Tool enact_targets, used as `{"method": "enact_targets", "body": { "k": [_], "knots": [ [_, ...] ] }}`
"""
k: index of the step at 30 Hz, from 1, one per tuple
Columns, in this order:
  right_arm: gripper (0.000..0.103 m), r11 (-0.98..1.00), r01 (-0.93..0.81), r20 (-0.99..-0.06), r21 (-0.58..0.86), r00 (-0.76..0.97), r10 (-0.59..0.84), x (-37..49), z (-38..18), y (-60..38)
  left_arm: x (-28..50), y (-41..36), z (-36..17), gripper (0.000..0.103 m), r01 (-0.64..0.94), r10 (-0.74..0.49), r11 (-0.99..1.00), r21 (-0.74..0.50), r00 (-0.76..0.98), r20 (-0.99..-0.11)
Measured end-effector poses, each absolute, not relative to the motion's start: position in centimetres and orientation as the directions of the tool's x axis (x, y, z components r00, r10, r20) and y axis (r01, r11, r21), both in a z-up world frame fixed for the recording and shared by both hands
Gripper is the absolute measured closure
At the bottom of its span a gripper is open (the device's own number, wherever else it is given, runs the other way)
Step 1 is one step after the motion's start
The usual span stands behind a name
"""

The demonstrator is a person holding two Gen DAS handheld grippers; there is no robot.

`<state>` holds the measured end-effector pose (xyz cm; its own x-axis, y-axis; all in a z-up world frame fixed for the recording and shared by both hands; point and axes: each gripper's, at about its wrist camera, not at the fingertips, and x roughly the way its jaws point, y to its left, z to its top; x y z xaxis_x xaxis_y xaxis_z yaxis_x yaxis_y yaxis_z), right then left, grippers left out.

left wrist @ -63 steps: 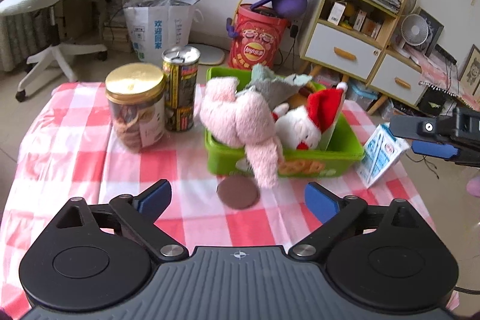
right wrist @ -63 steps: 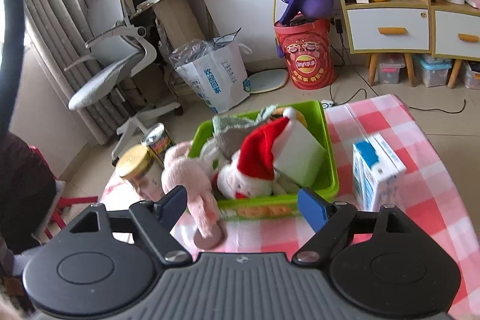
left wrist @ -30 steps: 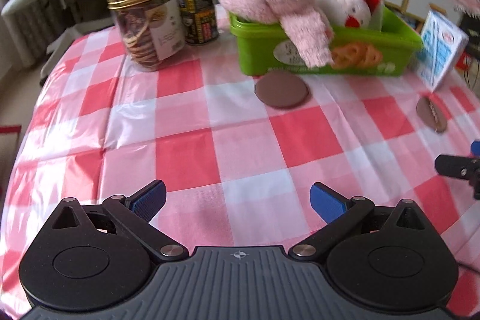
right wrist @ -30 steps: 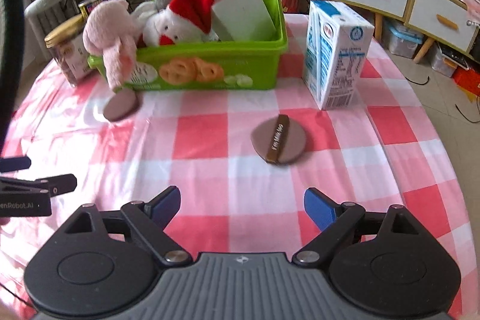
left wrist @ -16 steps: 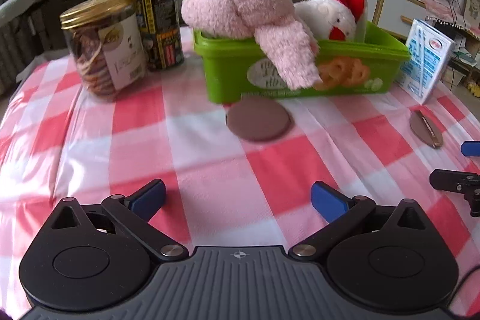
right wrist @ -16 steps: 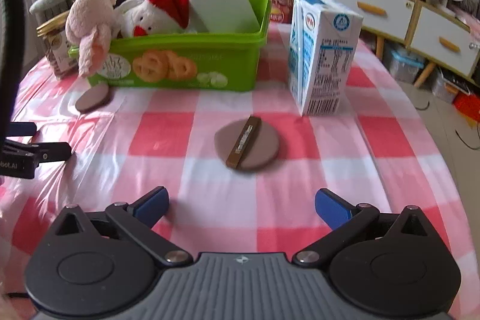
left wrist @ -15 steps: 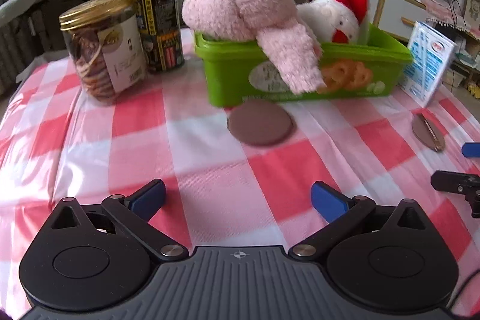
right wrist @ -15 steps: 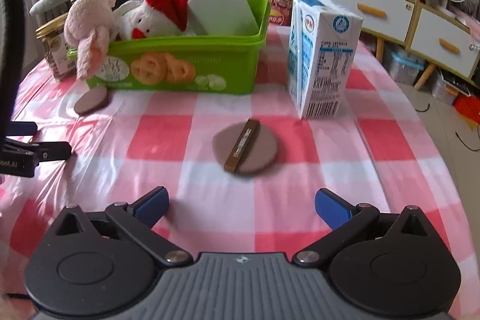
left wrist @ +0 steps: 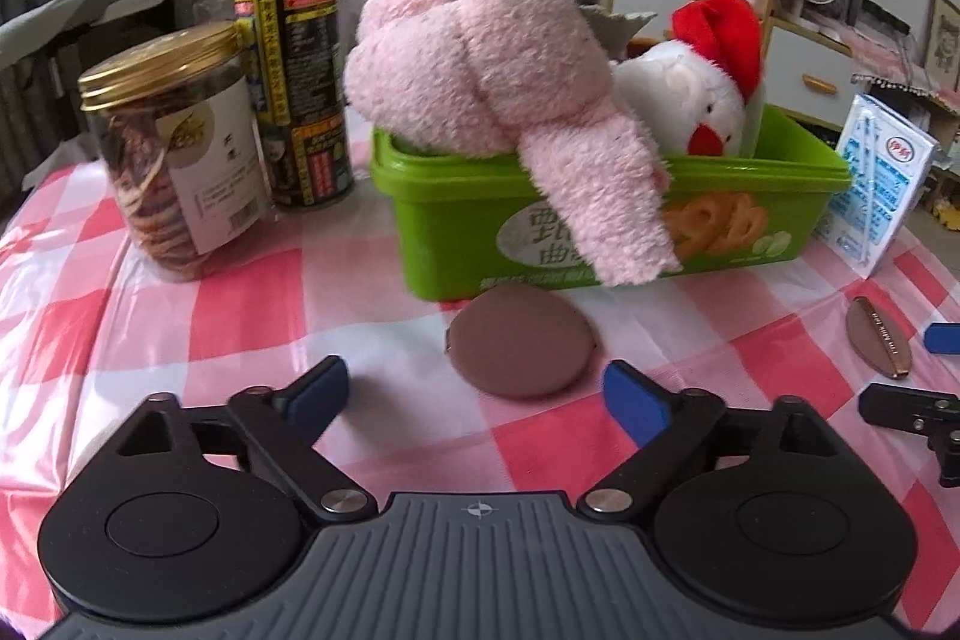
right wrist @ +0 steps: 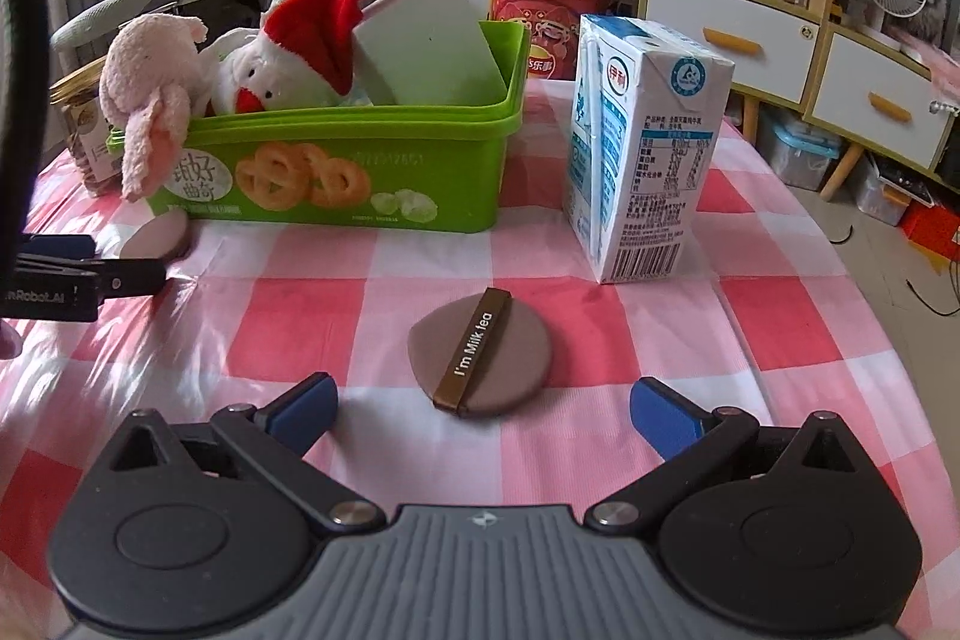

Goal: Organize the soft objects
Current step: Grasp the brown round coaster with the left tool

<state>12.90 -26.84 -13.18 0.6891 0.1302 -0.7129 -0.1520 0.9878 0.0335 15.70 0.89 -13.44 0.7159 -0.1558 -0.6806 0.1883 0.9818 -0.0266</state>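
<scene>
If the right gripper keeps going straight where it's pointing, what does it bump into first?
Most likely the brown round puff with the strap, lying flat on the checked tablecloth just ahead of the open right gripper. Nothing stands between them. The milk carton sits farther back and off to the right.

The pink plush (left wrist: 510, 100) hides part of the green bin's (left wrist: 750, 196) label.

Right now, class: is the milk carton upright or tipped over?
Upright. The milk carton stands on its base on the checked tablecloth, folded top uppermost, beside the green tub.
</scene>
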Motion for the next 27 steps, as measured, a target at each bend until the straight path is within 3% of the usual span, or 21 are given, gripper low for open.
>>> {"method": "enact_targets", "body": {
  "k": [3,6,11,14,27],
  "knots": [
    [0.024,0.987,-0.159,-0.709,0.036,0.692,0.137,13.0,-13.1,-26.8,15.7,0.7,-13.3,0.028,0.195,-0.166,0.980,-0.033,0.719,-0.675],
    [0.035,0.984,-0.173,-0.707,0.039,0.692,0.150,12.9,-12.9,-26.6,15.7,0.8,-13.2,0.034,0.198,-0.172,0.979,-0.038,0.720,-0.672],
    [0.060,0.980,-0.192,-0.702,0.043,0.693,0.166,12.9,-12.5,-26.3,15.7,0.5,-13.0,0.050,0.217,-0.193,0.975,-0.049,0.714,-0.673],
    [0.075,0.980,-0.195,-0.700,0.042,0.694,0.168,12.9,-12.3,-26.3,15.7,0.2,-12.9,0.054,0.214,-0.192,0.975,-0.051,0.711,-0.677],
    [0.080,0.978,-0.184,-0.694,0.102,0.691,0.202,13.0,-11.3,-26.7,15.0,0.5,-12.3,0.060,0.219,-0.207,0.973,-0.073,0.693,-0.690]
  ]
}}
